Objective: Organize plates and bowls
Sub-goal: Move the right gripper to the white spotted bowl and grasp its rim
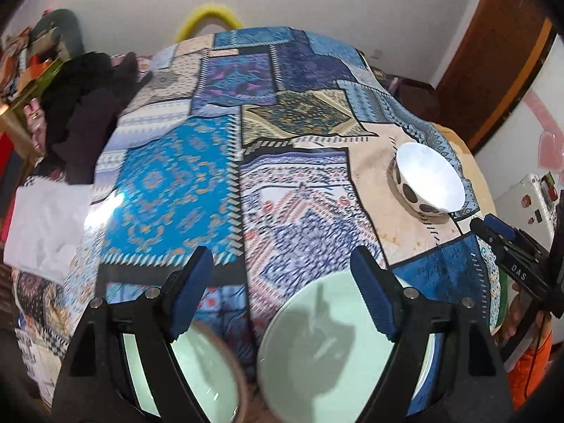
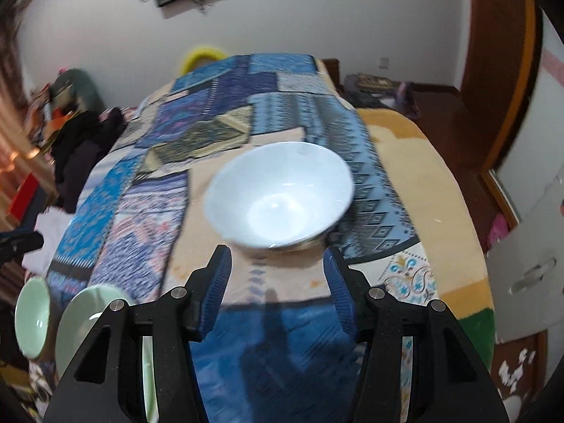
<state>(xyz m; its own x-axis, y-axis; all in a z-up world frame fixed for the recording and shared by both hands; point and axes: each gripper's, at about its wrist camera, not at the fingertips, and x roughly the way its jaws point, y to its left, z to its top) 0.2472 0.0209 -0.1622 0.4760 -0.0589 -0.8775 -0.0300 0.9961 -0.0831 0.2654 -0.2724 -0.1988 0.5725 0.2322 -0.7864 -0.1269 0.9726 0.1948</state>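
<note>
Bowl (image 2: pixel 280 197) first: the white one with dark spots on its outer wall stands upright on the patterned tablecloth (image 2: pixel 116 211), straight ahead of your right gripper (image 2: pixel 278 292) and just beyond its fingertips. In the right wrist view its near rim sits almost centred between the two blue pads, slightly toward the right one, so the approach line is forward and a little down. Those jaws stand apart with nothing between them, and the gap looks narrower than the bowl, so judge a pinch on the near rim wall rather than a span across it.

Your left gripper (image 1: pixel 282 289) is the farther hand from that bowl: from its camera the bowl sits well off to the far right, near the table's edge. Its jaws are spread wide and empty. Below them lie the pale green plate (image 1: pixel 324 352), partly under the right finger, and, to its left, a pale green dish with a brown rim (image 1: pixel 208 370), partly under the left finger; neither is touched by a pad.

A round bowl has no long axis to align with, so only the rim point matters. The right hand seems the natural one to carry it toward the green pieces on the near left.
</note>
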